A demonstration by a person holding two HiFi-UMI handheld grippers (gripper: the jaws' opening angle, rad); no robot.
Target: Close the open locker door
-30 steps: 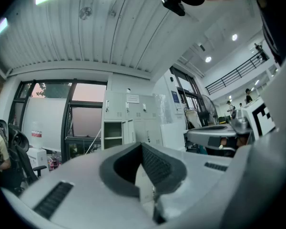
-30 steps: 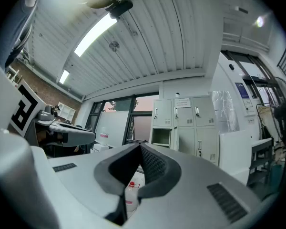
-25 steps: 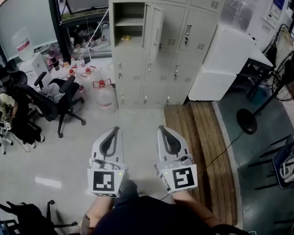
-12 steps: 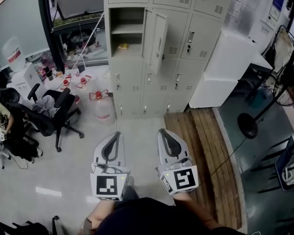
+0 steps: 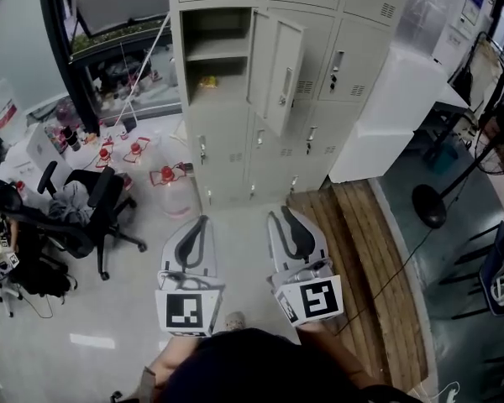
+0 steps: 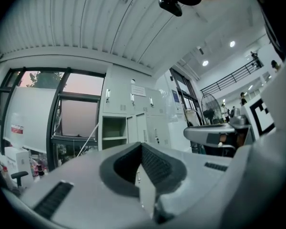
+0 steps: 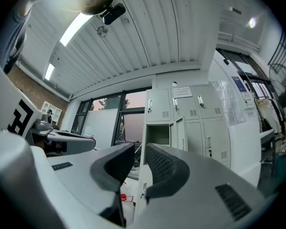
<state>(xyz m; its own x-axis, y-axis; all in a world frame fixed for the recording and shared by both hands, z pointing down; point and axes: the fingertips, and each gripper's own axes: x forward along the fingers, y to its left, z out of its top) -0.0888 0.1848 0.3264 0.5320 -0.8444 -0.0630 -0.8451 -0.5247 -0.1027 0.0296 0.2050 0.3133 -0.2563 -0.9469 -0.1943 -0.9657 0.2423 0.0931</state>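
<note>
Far centre, locker bank [image 5: 227,154]: open locker door [image 5: 279,74] swung out, well apart from both | step: approach | left hand-held gripper [image 5: 203,219] pressed together, empty | right hand-held gripper [image 5: 279,212] just opening, nothing between | next: reach door, push shut.

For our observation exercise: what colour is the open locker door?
Pale grey door; best in the head view.

The left gripper [image 5: 199,222] and right gripper [image 5: 279,213] are pale grey, with dark fingers [image 7: 163,168] and black-and-white marker cubes [image 5: 187,311].
</note>
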